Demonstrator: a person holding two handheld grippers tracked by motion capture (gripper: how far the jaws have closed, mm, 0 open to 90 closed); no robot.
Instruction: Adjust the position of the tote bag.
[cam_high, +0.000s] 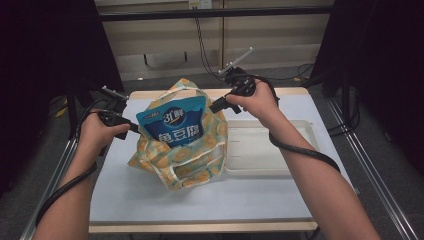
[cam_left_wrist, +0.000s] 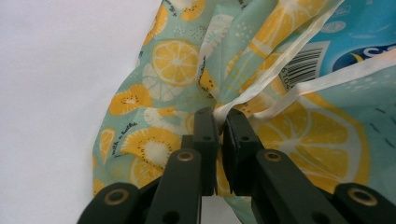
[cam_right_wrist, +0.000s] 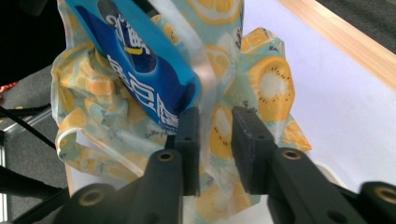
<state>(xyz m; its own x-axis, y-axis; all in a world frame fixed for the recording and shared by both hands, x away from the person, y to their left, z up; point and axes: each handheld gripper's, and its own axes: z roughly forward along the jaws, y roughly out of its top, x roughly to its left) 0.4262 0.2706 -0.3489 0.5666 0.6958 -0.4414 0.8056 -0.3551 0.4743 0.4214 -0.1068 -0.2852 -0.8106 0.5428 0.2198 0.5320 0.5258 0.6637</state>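
Left hand-held gripper (cam_left_wrist: 219, 122) clamped on fruit-print bag (cam_left_wrist: 168, 93) rim; right hand-held gripper (cam_right_wrist: 215, 122) slightly parted, straddling bag's opposite edge.

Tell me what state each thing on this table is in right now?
Fruit-print bag: open at the top, slumped and crumpled on the table.
Blue snack packet: upright, lower part inside the bag, top sticking out.
White tray: empty, flat beside the bag.
Left gripper: shut on the bag's edge.
Right gripper: jaws apart, bag fabric between them, not pinched.
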